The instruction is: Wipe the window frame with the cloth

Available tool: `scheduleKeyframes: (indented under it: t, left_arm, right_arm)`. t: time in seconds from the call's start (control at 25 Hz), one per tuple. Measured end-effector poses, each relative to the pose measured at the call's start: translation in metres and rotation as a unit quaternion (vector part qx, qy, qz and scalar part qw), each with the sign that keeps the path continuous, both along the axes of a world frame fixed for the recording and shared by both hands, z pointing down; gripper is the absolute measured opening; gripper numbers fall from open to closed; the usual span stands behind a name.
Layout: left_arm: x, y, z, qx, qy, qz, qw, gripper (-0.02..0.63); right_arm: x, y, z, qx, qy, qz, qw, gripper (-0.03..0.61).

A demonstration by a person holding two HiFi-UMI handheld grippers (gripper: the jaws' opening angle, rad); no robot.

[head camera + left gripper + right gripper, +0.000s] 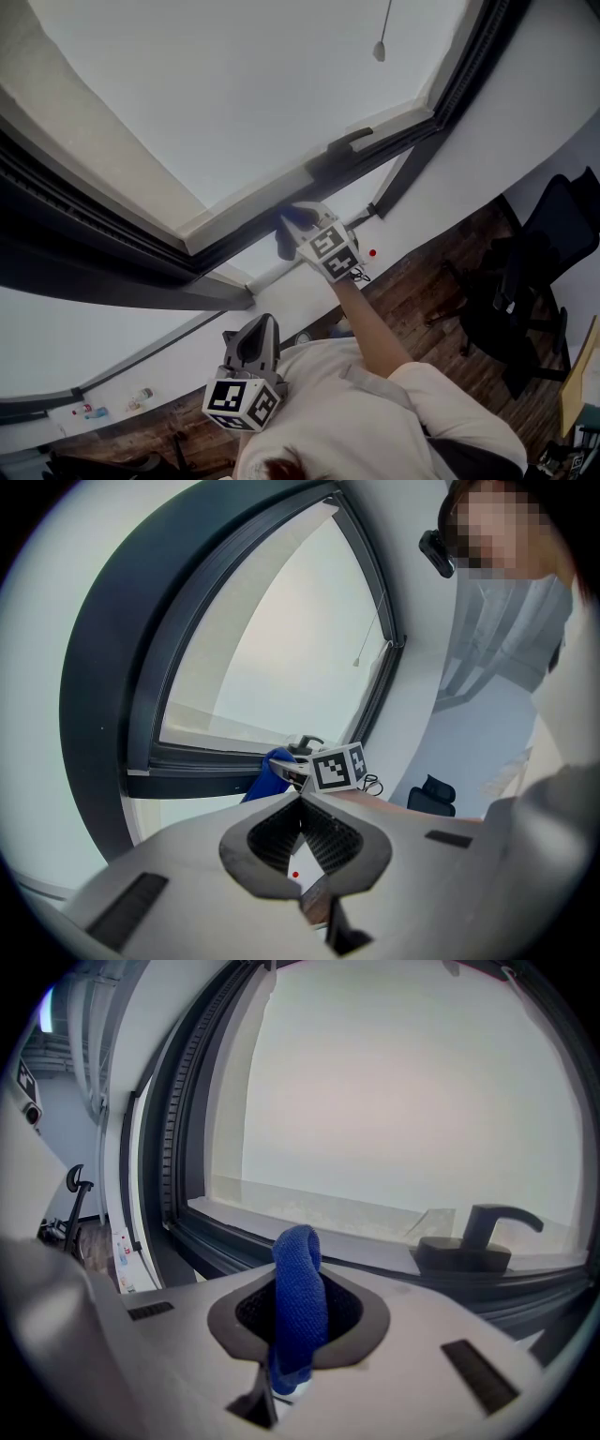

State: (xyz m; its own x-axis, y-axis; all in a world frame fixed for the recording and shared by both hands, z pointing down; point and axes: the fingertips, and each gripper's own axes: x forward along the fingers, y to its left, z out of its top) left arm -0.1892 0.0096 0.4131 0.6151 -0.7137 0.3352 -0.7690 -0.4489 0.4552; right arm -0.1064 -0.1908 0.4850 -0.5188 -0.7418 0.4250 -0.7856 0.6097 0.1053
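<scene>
right gripper (298, 1321): pinching the blue cloth (300, 1279) | cloth: against the window frame (234, 246) lower rail, near its handle (480, 1237) | left gripper (301, 803): jaws pressed together, empty, well below the frame

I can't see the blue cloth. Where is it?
Right gripper view: the blue cloth is clamped in the right gripper, near the window frame, left of its handle.
</scene>
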Motion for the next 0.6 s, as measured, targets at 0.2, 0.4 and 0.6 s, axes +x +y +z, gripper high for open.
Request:
scheduleKeyframes:
  t: [0.2,0.4,0.6]
  left_arm:
    - [0.004,0.0,0.0,0.001,-0.003,-0.001,1.0,0.005]
    - [0.007,-0.001,0.0,0.001,-0.004,-0.003,1.0,0.005]
    - [0.012,-0.002,0.0,0.0,-0.006,-0.005,1.0,0.005]
  right_arm:
    - [0.007,-0.001,0.0,0.001,-0.001,0.003,1.0,0.049]
    - [0.013,-0.003,0.0,0.002,-0.004,0.006,1.0,0.048]
    - [0.018,-0.005,0.0,0.002,-0.005,0.005,1.0,0.049]
